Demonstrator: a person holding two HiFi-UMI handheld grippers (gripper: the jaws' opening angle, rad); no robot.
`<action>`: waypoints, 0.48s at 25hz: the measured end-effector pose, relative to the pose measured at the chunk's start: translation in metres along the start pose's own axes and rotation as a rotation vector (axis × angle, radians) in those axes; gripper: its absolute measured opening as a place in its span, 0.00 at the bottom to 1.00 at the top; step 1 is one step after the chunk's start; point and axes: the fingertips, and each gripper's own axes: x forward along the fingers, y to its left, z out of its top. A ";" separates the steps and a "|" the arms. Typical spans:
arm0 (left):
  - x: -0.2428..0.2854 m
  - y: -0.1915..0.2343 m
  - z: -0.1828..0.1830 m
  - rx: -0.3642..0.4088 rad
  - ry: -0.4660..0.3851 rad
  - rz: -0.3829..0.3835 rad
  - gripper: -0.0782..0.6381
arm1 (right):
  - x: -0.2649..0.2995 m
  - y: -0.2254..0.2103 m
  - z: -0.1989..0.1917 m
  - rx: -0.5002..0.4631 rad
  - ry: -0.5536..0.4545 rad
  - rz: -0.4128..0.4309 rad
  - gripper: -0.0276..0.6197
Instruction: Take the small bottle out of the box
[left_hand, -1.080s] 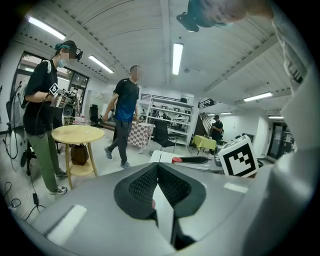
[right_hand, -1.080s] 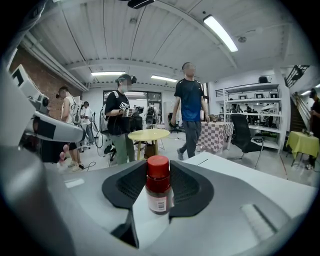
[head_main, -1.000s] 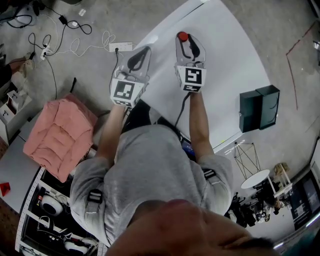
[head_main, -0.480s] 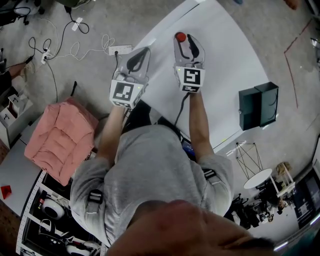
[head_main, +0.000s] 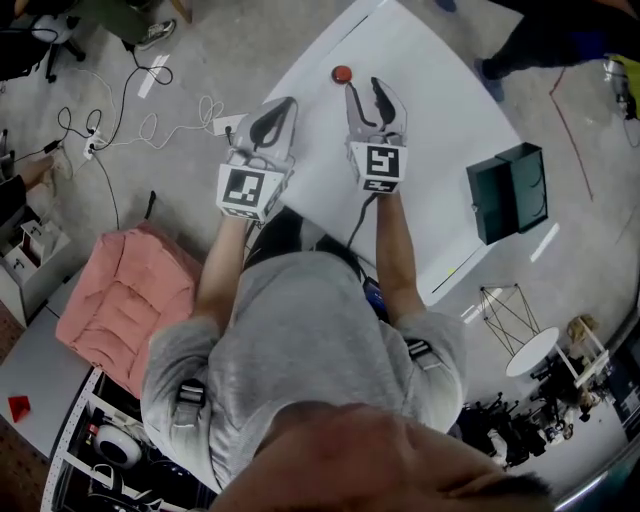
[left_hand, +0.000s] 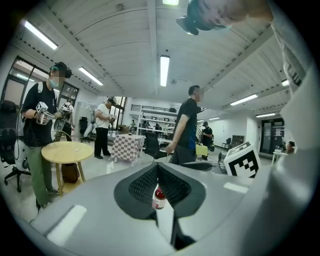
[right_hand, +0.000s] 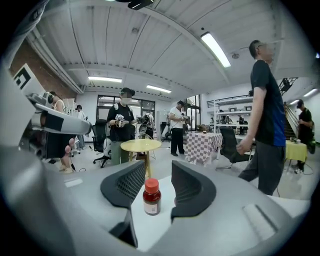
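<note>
My right gripper (right_hand: 157, 169) had its 2 jaws wide apart, the small bottle (right_hand: 151, 197) standing untouched on the white table (head_main: 440, 110) before them. My left gripper (left_hand: 157, 169) was pinched together, empty.

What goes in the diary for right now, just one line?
bottle: upright on table, outside box | right gripper: open, not touching bottle | left gripper: shut, empty
</note>
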 end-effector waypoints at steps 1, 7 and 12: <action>0.000 -0.003 0.003 0.006 -0.007 -0.011 0.13 | -0.006 -0.003 0.003 0.004 -0.007 -0.015 0.30; -0.009 -0.028 0.033 0.042 -0.052 -0.082 0.13 | -0.052 -0.022 0.025 0.022 -0.048 -0.117 0.24; -0.007 -0.048 0.043 0.066 -0.080 -0.154 0.13 | -0.086 -0.039 0.032 0.042 -0.074 -0.206 0.23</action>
